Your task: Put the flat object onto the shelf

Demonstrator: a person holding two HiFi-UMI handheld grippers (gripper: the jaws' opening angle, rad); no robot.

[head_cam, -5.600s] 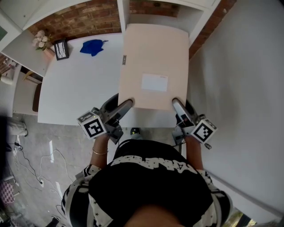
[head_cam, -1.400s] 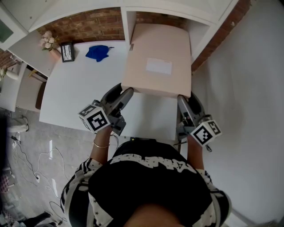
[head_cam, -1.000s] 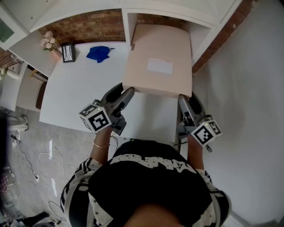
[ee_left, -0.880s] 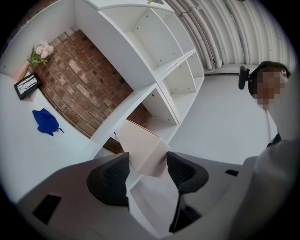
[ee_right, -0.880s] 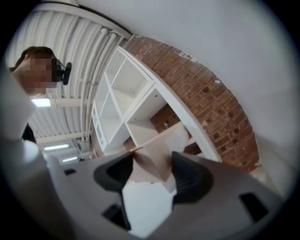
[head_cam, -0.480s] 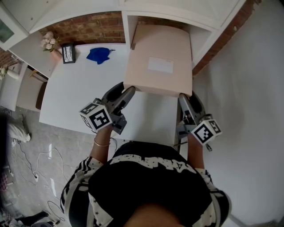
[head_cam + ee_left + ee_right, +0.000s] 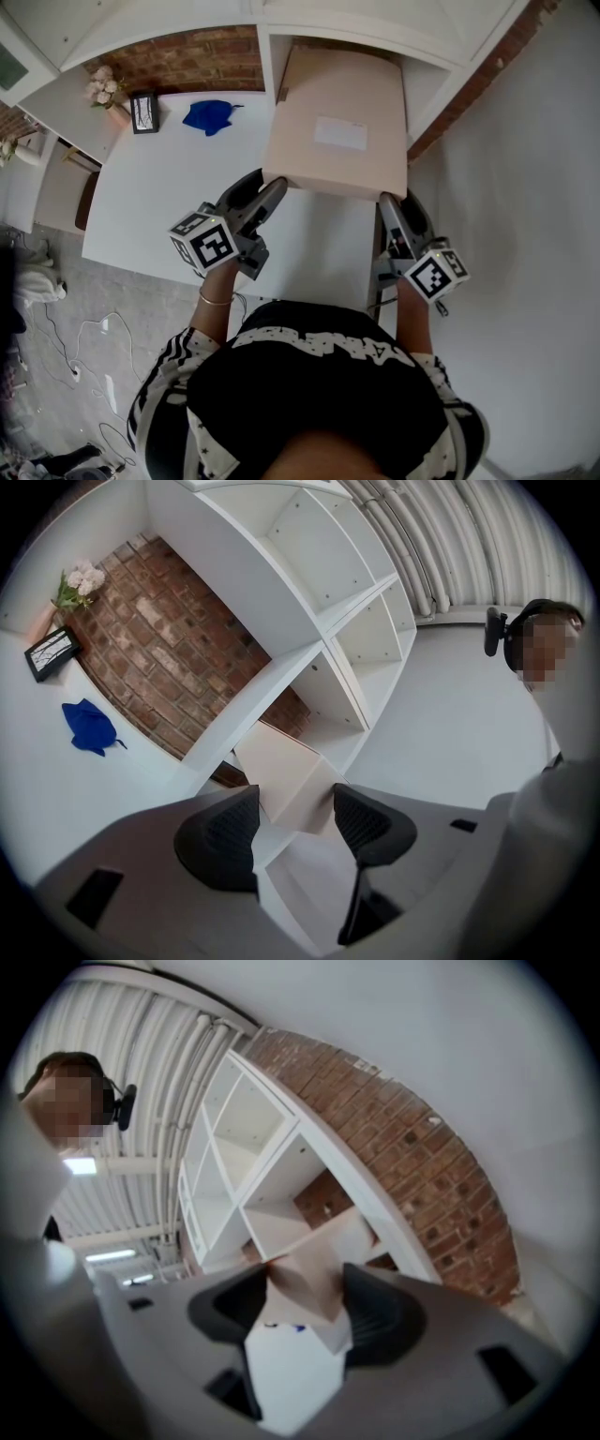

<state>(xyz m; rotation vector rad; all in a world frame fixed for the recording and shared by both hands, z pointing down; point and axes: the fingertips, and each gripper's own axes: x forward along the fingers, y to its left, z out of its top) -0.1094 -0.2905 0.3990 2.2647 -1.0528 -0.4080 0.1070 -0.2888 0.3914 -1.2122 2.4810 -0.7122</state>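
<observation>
A flat beige cardboard box [image 7: 337, 122] with a white label lies level above the white table [image 7: 159, 197]. Its far end reaches into the open compartment of the white shelf unit [image 7: 328, 26]. My left gripper [image 7: 274, 187] is shut on the box's near left corner, and my right gripper [image 7: 386, 200] is shut on the near right corner. In the left gripper view the box [image 7: 281, 766] sits between the black pads [image 7: 220, 841] of the left gripper [image 7: 295, 822]. In the right gripper view the box [image 7: 305, 1283] fills the gap of the right gripper [image 7: 305, 1314].
A blue cloth [image 7: 211, 114], a small black picture frame [image 7: 143, 111] and a bunch of pale flowers [image 7: 101, 86] lie at the table's back left against the brick wall [image 7: 187, 52]. The shelf's upright divider [image 7: 272, 56] stands just left of the box. Cables lie on the floor at left.
The box has slid a little further away into the shelf compartment, and both grippers have followed it. The grip on both corners is unchanged.
</observation>
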